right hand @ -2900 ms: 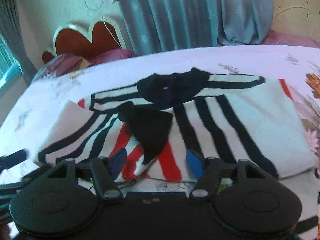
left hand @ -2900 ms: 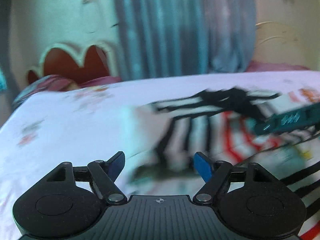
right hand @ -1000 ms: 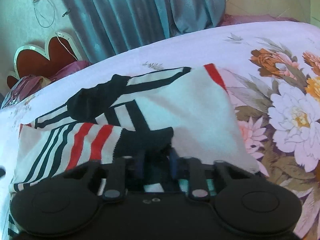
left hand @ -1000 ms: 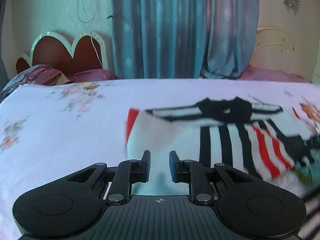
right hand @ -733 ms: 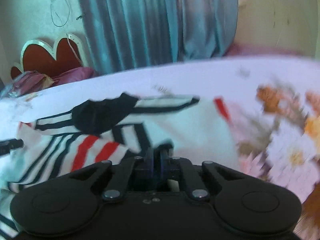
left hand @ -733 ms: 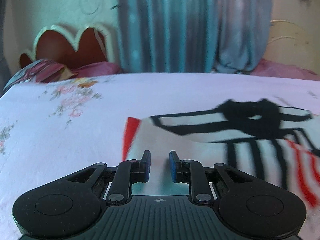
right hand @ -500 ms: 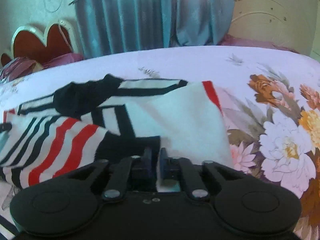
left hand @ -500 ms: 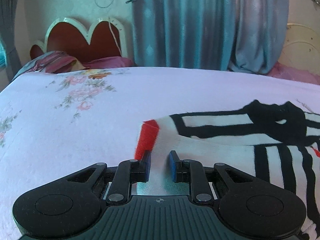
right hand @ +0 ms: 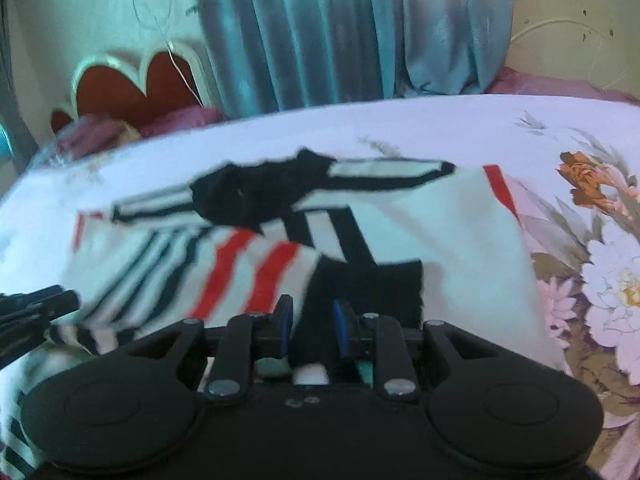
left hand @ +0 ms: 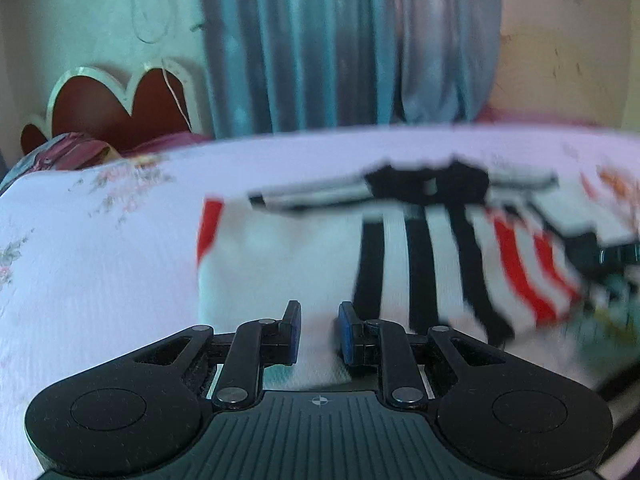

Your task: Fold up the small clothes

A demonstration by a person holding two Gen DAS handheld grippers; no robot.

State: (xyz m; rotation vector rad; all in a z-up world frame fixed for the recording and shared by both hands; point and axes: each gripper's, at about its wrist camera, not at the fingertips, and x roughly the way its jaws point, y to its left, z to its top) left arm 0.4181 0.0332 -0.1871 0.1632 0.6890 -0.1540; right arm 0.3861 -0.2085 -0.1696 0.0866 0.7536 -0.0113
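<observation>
Left gripper [left hand: 316, 330] clamps the striped shirt's [left hand: 304, 248] white near hem; your right gripper [right hand: 308, 326] is clenched on its black cuff. Shirt lies on the floral bedsheet [right hand: 580, 280], sleeve already folded across the body. Bottom-to-collar fold looks unfinished.

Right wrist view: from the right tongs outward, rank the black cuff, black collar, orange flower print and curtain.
1. black cuff, between the right tongs
2. black collar, ahead, middle
3. orange flower print, far right on the sheet
4. curtain, behind the bed
</observation>
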